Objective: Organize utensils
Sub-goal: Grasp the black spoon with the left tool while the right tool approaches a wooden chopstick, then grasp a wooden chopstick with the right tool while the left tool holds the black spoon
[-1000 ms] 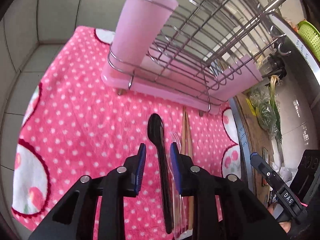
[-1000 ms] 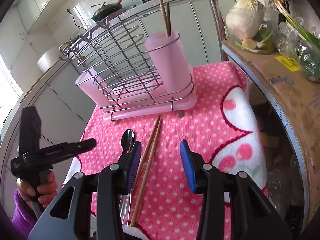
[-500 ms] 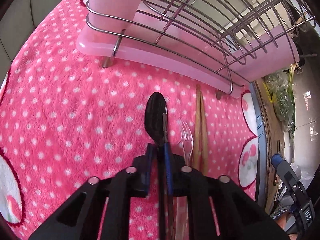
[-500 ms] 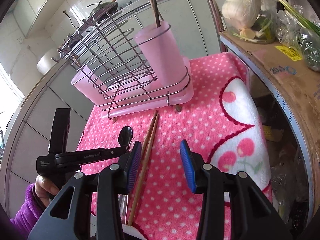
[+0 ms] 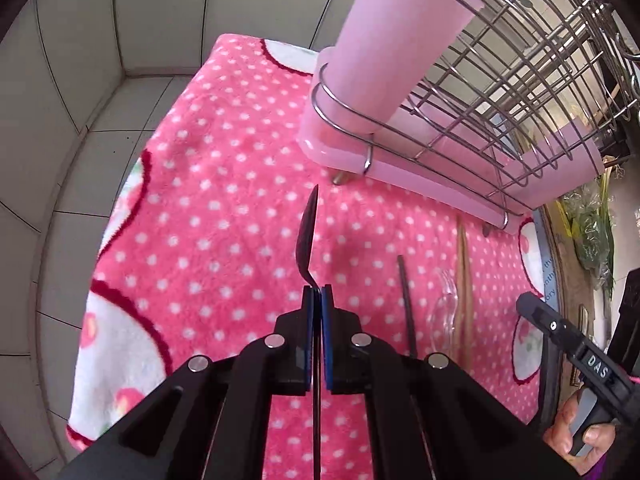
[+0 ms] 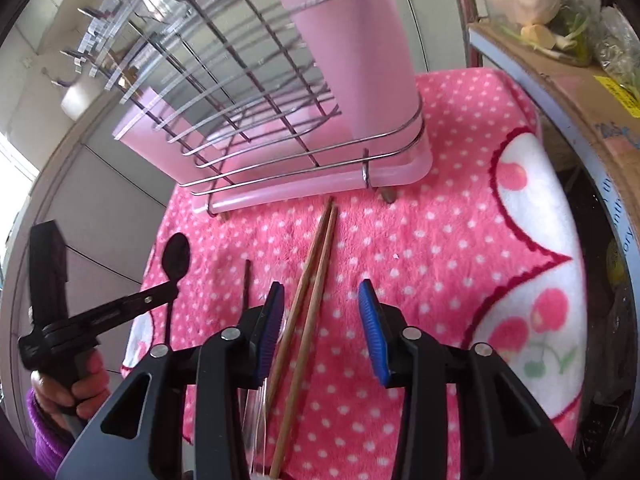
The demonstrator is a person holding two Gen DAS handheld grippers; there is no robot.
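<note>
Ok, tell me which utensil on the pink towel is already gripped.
The black spoon: the left gripper is shut on its neck. The wooden chopsticks, the dark stick and the clear plastic spoon lie loose.

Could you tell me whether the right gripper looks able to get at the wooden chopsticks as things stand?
Probably yes: the right gripper has just been closing, its jaws apart over the chopsticks, which lie bare on the towel with nothing between.

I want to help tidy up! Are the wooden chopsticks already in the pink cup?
No, the two wooden chopsticks lie on the pink spotted towel, in front of the tall pink plastic cup.
</note>
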